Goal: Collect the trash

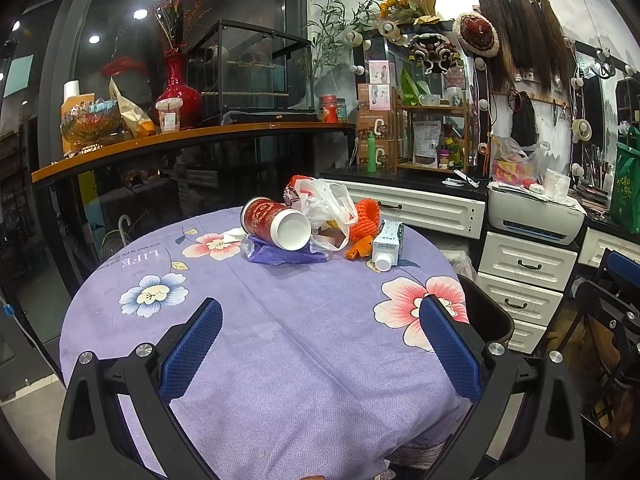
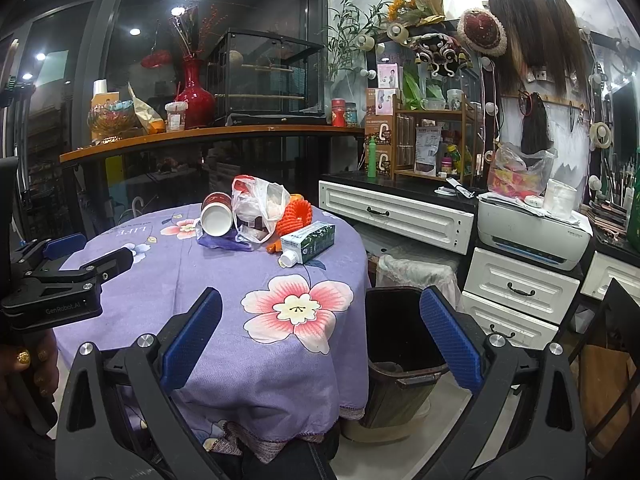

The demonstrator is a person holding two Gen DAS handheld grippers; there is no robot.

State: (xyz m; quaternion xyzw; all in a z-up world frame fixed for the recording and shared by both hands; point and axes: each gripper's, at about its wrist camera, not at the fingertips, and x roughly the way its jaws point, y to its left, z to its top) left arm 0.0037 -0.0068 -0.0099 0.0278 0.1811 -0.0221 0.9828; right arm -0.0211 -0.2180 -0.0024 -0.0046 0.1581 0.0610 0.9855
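Trash, a tipped red paper cup (image 1: 276, 222) and white carton (image 2: 308, 242), awaits collection. Both the left gripper (image 1: 320, 350) and right gripper (image 2: 320, 350) are spread wide and empty, seemingly ready to grasp.

One paper cup (image 1: 276, 224), one carton (image 1: 387, 244), one plastic bag (image 1: 328, 208), one bin (image 2: 400, 344).

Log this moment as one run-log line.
phase: approach | left tool: open, empty | right tool: open, empty | trash pile: cup, plastic bag, carton on table | bin: beside table

Bin (image 2: 394, 320) interior dark, contents unclear
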